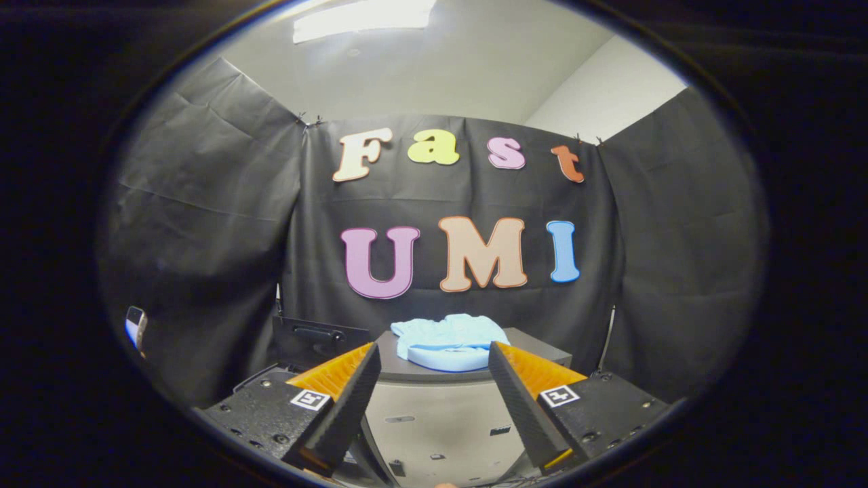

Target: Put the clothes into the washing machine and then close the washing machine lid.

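Gripper (432,359) spread wide apart, fingers (349,400) holding nothing, aimed forward over the washing machine (434,420). Between the fingers, the machine's pale front panel below and its dark rounded top (400,362) above. Just beyond the fingertips, light blue clothes (449,341) bunched in a heap on that top, not touched by either finger. Left of the heap, a dark raised lid (315,339) standing tilted behind the left finger. Farther back, the booth's black cloth wall (203,224); above it, a pale ceiling with a lit lamp (363,15).
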### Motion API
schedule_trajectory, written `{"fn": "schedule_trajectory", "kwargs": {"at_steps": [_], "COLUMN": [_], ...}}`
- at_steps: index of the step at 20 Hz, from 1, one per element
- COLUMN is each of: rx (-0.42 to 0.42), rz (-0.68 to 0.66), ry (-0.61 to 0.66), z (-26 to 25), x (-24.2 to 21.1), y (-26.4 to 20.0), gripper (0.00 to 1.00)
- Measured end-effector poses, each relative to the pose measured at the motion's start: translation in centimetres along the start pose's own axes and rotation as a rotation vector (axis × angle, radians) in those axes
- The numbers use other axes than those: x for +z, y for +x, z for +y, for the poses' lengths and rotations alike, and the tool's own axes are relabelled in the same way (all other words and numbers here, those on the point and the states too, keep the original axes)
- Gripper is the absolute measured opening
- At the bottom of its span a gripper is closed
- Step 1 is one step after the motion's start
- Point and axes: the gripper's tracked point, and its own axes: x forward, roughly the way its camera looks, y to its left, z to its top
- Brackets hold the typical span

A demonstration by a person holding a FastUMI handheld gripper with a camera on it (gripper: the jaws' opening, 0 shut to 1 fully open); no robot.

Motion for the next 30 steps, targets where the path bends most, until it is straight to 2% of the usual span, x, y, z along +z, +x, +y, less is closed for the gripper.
{"fn": "schedule_trajectory", "kwargs": {"at_steps": [5, 12, 18, 24, 30], "rx": [0.007, 0.031, 0.017, -0.056, -0.071], "rz": [0.046, 0.180, 0.336, 0.542, 0.703], "ry": [-0.036, -0.051, -0.090, -0.079, -0.071], "z": [-0.7, -0.7, -0.3, -2.4, -2.9], "x": [-1.2, -0.7, -3.0, -9.9, -15.5], "y": [6.7, 18.2, 25.6, 29.0, 28.3], "gripper": [0.97, 0.97, 0.97, 0.97, 0.98]}}
